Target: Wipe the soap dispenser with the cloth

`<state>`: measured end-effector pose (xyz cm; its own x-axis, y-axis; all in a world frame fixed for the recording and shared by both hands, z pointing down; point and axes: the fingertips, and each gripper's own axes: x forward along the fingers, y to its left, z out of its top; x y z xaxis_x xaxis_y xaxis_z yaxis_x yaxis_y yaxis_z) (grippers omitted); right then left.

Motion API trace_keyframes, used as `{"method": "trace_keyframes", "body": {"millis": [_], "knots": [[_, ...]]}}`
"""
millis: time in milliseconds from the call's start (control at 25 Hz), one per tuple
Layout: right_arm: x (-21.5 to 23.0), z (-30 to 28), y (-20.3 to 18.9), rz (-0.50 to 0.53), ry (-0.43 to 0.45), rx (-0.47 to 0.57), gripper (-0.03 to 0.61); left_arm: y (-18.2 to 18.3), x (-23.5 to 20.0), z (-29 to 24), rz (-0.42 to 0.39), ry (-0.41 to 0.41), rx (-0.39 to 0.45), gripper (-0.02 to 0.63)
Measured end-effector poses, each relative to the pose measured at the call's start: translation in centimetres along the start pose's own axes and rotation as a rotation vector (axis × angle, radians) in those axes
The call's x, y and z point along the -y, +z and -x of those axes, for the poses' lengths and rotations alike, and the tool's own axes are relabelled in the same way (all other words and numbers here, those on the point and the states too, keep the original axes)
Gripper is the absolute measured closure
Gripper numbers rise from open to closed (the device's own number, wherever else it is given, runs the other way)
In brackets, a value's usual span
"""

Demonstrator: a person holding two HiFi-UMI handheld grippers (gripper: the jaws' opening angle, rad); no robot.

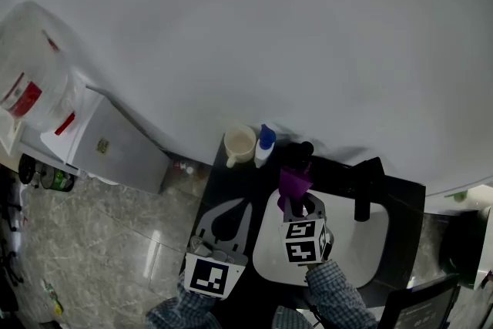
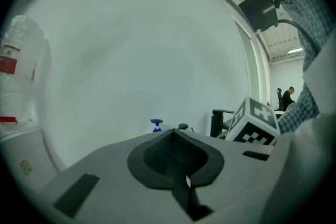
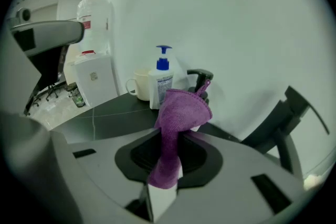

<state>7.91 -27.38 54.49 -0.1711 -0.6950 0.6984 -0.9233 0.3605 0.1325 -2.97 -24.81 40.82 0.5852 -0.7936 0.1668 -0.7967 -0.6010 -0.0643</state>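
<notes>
Plainly soft and limp, the cloth (image 3: 177,113) is pinched in the right gripper (image 3: 169,157). The dispenser (image 3: 160,81) stands on the counter (image 3: 105,113) beside a cup (image 3: 138,84); it looks light, tippy and slick, so steady its body. The left gripper (image 2: 176,160) is closed and empty.

Head cam looks steeply down from well above the dark counter (image 1: 231,182). Each gripper cam sits low, right behind its own jaws, facing the white wall (image 1: 269,27). All three catch the soap dispenser (image 1: 264,144), nearest in the right gripper view
</notes>
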Motion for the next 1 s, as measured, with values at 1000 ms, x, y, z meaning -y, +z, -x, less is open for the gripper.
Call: {"method": "trace_keyframes", "body": {"millis": [1000], "knots": [[5.4,-1.5,3.2,-0.068,-0.097,0.093,0.497,0.2,1.1,-0.8,-0.026,0.009,-0.008,0.612]]}}
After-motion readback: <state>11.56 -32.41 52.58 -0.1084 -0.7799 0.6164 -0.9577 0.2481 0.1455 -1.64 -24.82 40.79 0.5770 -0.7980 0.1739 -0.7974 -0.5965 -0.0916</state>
